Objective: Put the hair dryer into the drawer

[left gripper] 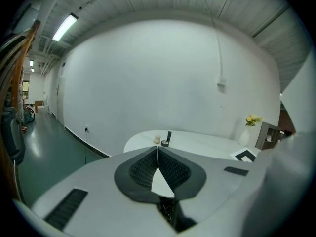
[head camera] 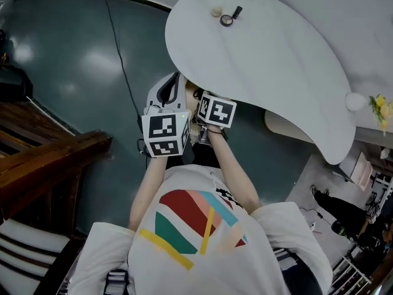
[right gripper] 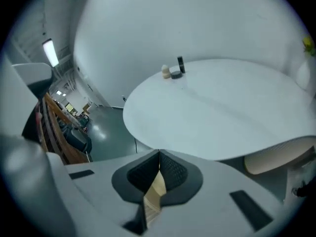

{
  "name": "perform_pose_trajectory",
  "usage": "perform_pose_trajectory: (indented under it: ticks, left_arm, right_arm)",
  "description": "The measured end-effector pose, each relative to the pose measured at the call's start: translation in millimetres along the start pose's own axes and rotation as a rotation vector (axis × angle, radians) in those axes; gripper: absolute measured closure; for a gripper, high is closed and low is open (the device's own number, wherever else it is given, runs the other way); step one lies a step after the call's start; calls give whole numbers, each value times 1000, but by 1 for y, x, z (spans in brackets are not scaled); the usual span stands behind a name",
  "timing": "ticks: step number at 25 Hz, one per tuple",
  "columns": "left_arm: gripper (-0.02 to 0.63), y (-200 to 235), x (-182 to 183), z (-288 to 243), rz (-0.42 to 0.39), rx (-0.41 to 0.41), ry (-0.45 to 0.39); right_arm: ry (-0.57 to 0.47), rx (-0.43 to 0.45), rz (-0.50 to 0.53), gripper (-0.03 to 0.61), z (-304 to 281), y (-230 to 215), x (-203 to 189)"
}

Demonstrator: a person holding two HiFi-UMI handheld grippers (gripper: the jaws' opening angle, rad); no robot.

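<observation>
Nearest, both tools are held up close in front of the person's chest, their marker cubes side by side. The left gripper (left gripper: 158, 151) has its jaws pressed together with nothing between the ribbed pads, and the right gripper (right gripper: 159, 154) is closed and empty in the same way. Below them lies the dark green floor (head camera: 73, 60), with a thin cable (head camera: 120, 63) running across it and a wooden railing (head camera: 49, 158) off to the left. Just beyond the jaws begins the white curved table (head camera: 264, 60). Near its far end sit a small cream object (head camera: 216, 11) and a black ring with a short black stick (head camera: 231, 17), and at its right end a white vase (head camera: 355, 101) holds yellow flowers (head camera: 381, 106). No view shows the hair dryer or a drawer, so the task looks hardly begun, with the search for both ahead. The risks follow from that. Turning to look while the tools are raised this near the table edge could knock a jaw against it. A step sideways could catch the cable. Reaching with the jaws closed would only shove the dryer rather than grasp it, so they need to open first.
</observation>
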State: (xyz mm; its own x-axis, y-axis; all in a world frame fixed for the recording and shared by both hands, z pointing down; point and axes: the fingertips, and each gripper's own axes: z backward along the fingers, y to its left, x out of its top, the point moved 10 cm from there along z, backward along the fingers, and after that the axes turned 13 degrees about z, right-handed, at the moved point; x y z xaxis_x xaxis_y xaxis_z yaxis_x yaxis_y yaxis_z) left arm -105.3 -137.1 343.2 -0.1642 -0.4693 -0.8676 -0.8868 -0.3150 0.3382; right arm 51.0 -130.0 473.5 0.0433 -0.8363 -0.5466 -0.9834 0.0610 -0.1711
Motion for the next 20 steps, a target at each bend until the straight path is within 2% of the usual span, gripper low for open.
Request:
perform_pose_trajectory:
  ticks: [2,7,12,16,20]
  left_arm:
    - [592,-1,6,-4,6,8,-26]
    - [592,4,26,8,27,41,-68]
    - [592,-15,65,25,-15,37,-160]
    - [592,-19,90,47,-53,32,-231]
    - [592,-28,106,60,-57,10,-281]
  right_arm:
    - [-56,-3,43,566,10,-1,17]
    - [-228,10,79,568,47,8,66]
    - [-446,38,196,568,103,17,107]
    - [-606,74,314,568,142,40,119]
    - [-724,43,430,568,177,51,127]
